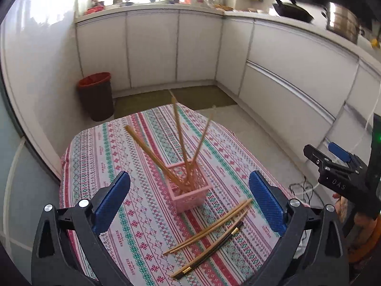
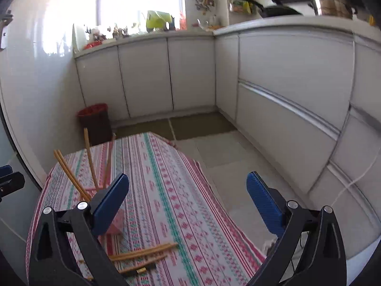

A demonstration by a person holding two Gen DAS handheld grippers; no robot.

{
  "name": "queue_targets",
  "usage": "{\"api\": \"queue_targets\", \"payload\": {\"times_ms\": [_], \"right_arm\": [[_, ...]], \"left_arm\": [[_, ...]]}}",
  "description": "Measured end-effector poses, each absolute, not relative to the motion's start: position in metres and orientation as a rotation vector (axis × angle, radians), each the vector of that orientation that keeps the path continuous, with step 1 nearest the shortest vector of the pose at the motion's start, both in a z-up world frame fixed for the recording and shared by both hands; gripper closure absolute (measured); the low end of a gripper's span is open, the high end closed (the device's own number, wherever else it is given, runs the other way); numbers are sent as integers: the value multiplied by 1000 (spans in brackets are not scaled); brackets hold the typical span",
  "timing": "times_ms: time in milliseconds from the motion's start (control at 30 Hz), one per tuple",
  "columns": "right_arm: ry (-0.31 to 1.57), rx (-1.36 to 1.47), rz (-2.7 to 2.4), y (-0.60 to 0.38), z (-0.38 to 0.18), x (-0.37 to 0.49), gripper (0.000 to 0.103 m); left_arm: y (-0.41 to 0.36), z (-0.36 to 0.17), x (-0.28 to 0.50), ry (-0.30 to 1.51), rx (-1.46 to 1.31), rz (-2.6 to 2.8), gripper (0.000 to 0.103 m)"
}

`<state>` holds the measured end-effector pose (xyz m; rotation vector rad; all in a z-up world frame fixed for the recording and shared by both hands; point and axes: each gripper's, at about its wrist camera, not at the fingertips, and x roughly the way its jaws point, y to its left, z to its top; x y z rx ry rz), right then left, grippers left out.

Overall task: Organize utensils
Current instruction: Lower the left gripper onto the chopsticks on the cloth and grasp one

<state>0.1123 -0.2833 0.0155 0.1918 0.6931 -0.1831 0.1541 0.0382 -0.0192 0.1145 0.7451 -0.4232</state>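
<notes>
A pink lattice basket (image 1: 189, 188) stands on the patterned tablecloth (image 1: 133, 162) with several wooden chopsticks (image 1: 181, 143) leaning out of it. Loose wooden chopsticks (image 1: 209, 228) and a black pair with gold bands (image 1: 212, 250) lie on the cloth to its right front. My left gripper (image 1: 189, 202) is open and empty, hovering above the basket. My right gripper (image 2: 188, 202) is open and empty above the table's right side; it also shows in the left wrist view (image 1: 333, 164). In the right wrist view the basket (image 2: 114, 224) is mostly hidden behind a finger, with loose chopsticks (image 2: 145, 252) below.
White kitchen cabinets (image 1: 152, 47) run along the back and right. A dark bin with a red liner (image 1: 96, 95) stands on the floor beyond the table. A wok (image 1: 293, 12) and a steel pot (image 1: 343, 23) sit on the counter. Cables (image 1: 302, 188) lie on the floor at right.
</notes>
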Motion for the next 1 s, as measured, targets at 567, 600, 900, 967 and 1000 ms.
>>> {"api": "queue_targets", "payload": {"times_ms": [567,600,900,967,1000], "right_arm": [[928,605,-358,-386,-36,91,7],[951,623,-342,-386,-41,93,7],[1074,682,-273,-381,-64,103,7],[1087,692,-270,-381,-67,103,7],[1096,698,-264,-381,-69,103,7]], "left_arm": [[-129,-151,193,1222,423,-784,25],[-134,-163,201,1260,440,-762,34],[-137,-217,228,1382,567,-641,75],[-136,-214,230,1363,569,-636,75],[-135,-212,231,1354,572,-635,75]]}}
